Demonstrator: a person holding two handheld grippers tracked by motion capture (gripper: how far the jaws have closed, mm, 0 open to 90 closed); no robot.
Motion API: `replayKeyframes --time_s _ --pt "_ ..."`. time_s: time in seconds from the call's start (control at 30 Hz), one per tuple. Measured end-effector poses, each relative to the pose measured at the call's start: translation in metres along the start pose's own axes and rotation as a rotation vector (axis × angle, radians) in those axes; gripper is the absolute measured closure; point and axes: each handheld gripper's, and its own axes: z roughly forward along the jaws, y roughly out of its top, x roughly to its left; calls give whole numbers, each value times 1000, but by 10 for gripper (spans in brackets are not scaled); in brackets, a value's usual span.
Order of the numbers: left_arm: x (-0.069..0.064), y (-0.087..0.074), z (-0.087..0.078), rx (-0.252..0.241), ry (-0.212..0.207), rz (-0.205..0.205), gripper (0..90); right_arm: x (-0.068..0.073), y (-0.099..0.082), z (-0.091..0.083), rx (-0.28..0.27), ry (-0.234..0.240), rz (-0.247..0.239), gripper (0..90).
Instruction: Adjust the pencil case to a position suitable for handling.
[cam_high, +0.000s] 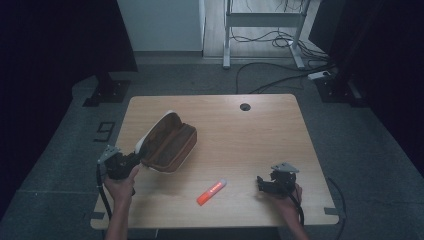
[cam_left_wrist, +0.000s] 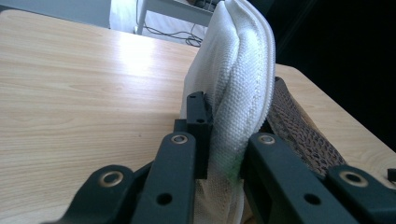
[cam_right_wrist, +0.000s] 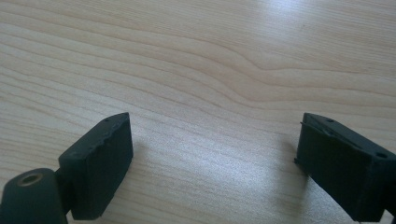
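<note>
Left gripper (cam_high: 131, 161), jaws clamped on pouch (cam_high: 167, 142) edge at table (cam_high: 260, 135) left, should keep grip firm w/ mouth open; right gripper (cam_high: 267, 184), jaws wide & empty, rests near-right, marker (cam_high: 211, 192) between.

The high view looks forward and down on the whole desk (cam_high: 260, 135) from above its near edge. Each gripper view sits low and close over that same desk top, the left one tight against a pouch (cam_left_wrist: 238, 79).
</note>
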Motion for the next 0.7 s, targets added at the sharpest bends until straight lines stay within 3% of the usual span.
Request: replayKeyframes --time_s 0.7 --pt "-18 -4 11 29 -52 38 840 0 0 0 0 0 0 105"
